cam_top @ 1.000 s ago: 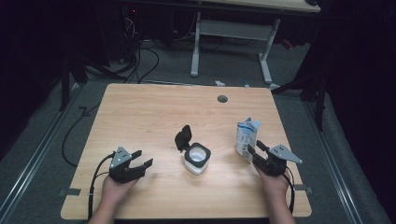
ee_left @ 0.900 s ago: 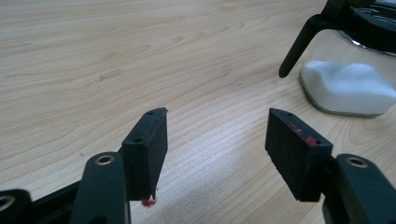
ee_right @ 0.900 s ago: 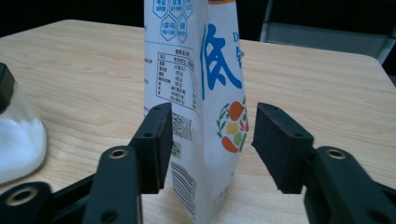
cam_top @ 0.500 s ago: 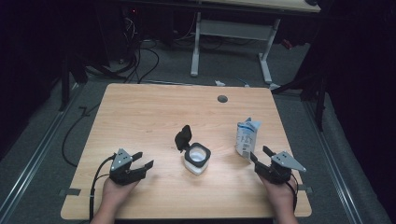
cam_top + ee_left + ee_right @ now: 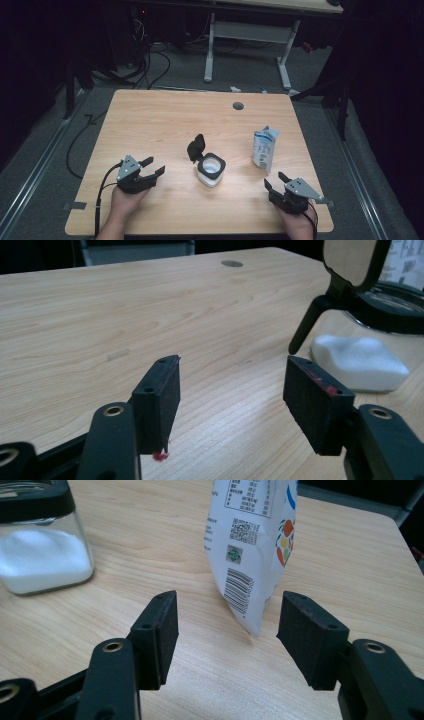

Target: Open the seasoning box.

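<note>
both sets of jaws stand apart and grasp nothing. the right gripper (image 5: 278, 184) rests near the bench's front edge, just short of the upright white pouch (image 5: 263, 148), which shows ahead between its jaws in the right gripper view (image 5: 252, 545), untouched. the left gripper (image 5: 150, 167) lies beside the glass jar (image 5: 210, 170), its black lid (image 5: 195, 148) flipped up, white powder (image 5: 357, 361) inside. judgement: a pause between steps; the next move calls for closing on the pouch without tipping it. the wooden bench (image 5: 165, 120) is otherwise bare save a cable hole (image 5: 238, 106). beyond it are a dark room, floor cables (image 5: 150, 65) and a second desk frame (image 5: 247, 35).
</note>
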